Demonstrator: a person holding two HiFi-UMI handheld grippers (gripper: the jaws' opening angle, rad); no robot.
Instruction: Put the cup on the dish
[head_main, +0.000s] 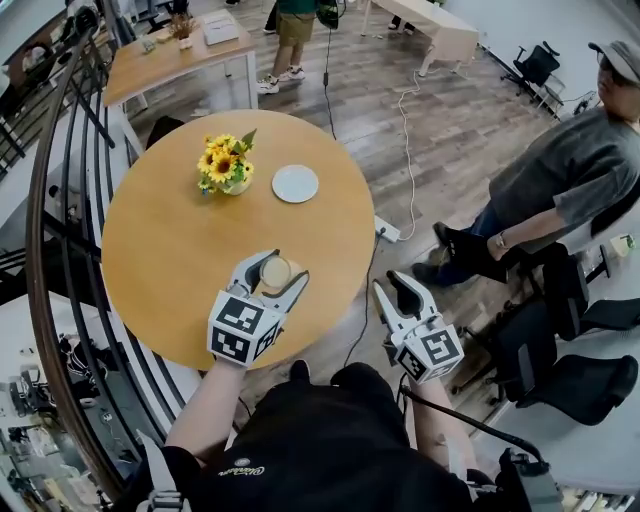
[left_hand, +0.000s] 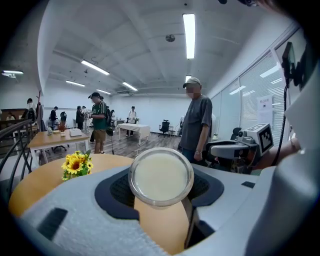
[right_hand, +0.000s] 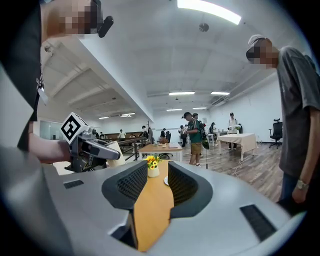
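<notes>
My left gripper (head_main: 283, 267) is shut on a clear cup (head_main: 274, 273) with a pale cream filling, above the near part of the round wooden table (head_main: 160, 250). In the left gripper view the cup (left_hand: 161, 176) sits between both dark pads, its round face toward the camera. The dish (head_main: 295, 183), a small white plate, lies on the far side of the table, well beyond the cup. My right gripper (head_main: 393, 284) hangs off the table's right edge over the floor. In the right gripper view it (right_hand: 156, 182) stands open with nothing between its pads, and the dish (right_hand: 165, 180) shows small ahead.
A vase of sunflowers (head_main: 224, 165) stands just left of the dish. A person in a grey shirt (head_main: 560, 190) is at the right among black office chairs (head_main: 585, 330). A dark railing (head_main: 60, 200) curves along the table's left. A power strip (head_main: 387, 230) lies on the floor.
</notes>
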